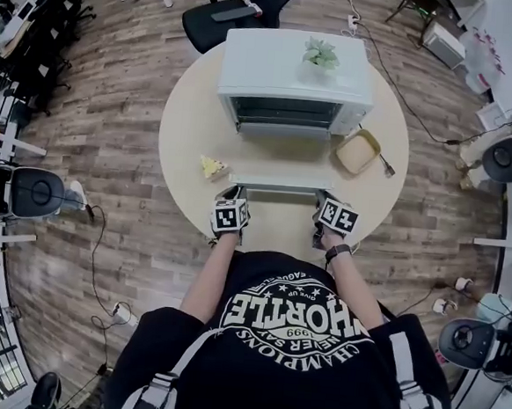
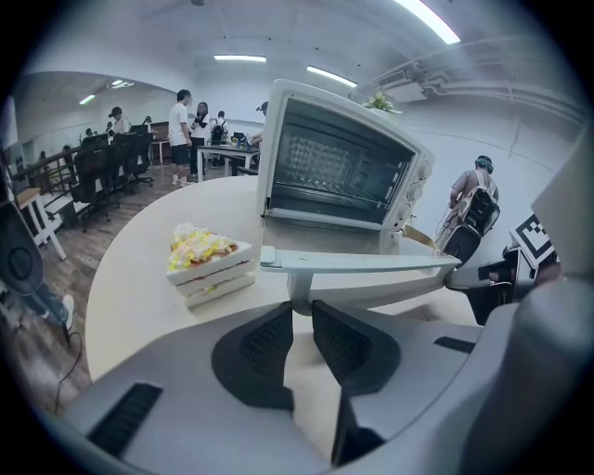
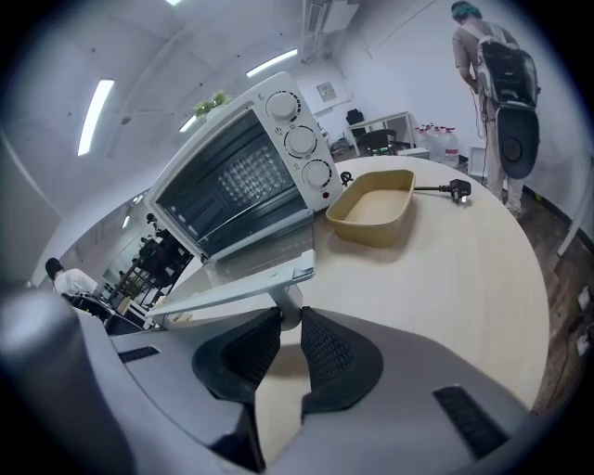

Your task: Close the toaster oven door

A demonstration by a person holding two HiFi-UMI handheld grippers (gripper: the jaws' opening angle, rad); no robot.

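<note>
**Left gripper (image 2: 301, 304) and right gripper (image 3: 289, 314) both clamped on the door handle (image 1: 277, 183)**

Left one has its jaws pinched on the handle's left post, and the right one's doing the same on the right post. Both point forward and down at the handle, marker cubes facing up. Bare forearms reach out side by side from the torso toward it, with a watch (image 1: 338, 251) on the right wrist.

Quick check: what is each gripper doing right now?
Left gripper: closed on the door handle, at its left post.
Right gripper: closed on the door handle, at its right post.
</note>
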